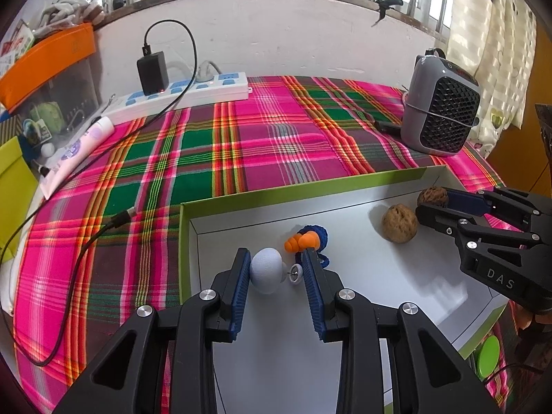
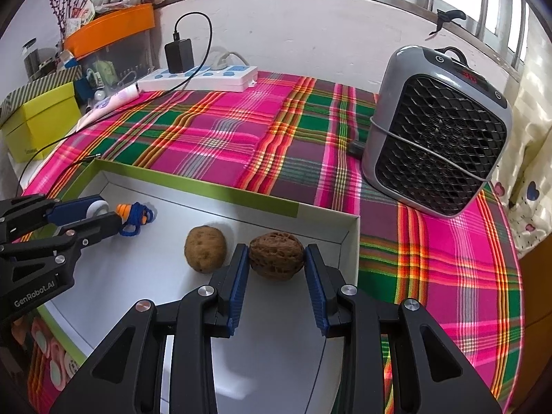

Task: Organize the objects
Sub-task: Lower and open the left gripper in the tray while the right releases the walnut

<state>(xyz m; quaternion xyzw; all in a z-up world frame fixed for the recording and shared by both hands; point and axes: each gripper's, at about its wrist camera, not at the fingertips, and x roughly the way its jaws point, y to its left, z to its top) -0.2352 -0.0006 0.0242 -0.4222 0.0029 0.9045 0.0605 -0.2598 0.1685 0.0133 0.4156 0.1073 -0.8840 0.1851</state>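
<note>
1. Right now my left gripper (image 1: 276, 269) has its fingers (image 1: 241, 276) set on either side of a small pale blue-grey ball-shaped object (image 1: 266, 269) with a little metal-tipped stub on its side. The left pad touches it; the right pad appears to meet only the stub, so I judge this a light pinch rather than a firm one.
2. My right gripper (image 2: 276, 262) has its blue pads against both flanks of the dark walnut (image 2: 276, 254), pinching it across its width and low to the floor of the box, which should keep a round, ridged shell from rolling out.
3. Just beside that walnut, on its left, the lighter walnut (image 2: 205, 248) lies loose, apart from both tools.
4. Beyond the left fingers, an orange toy wound with blue cord (image 1: 307, 239) lies on the box floor, close to the right pad.
5. All four things sit in the shallow white box with green rim (image 1: 310, 186), so I take it as the sorting tray.
6. That box rests on the plaid cloth (image 2: 224, 138) over the worktop, with a grey fan heater (image 2: 438, 138) and a white power strip (image 1: 193, 95) standing well clear behind.
</note>
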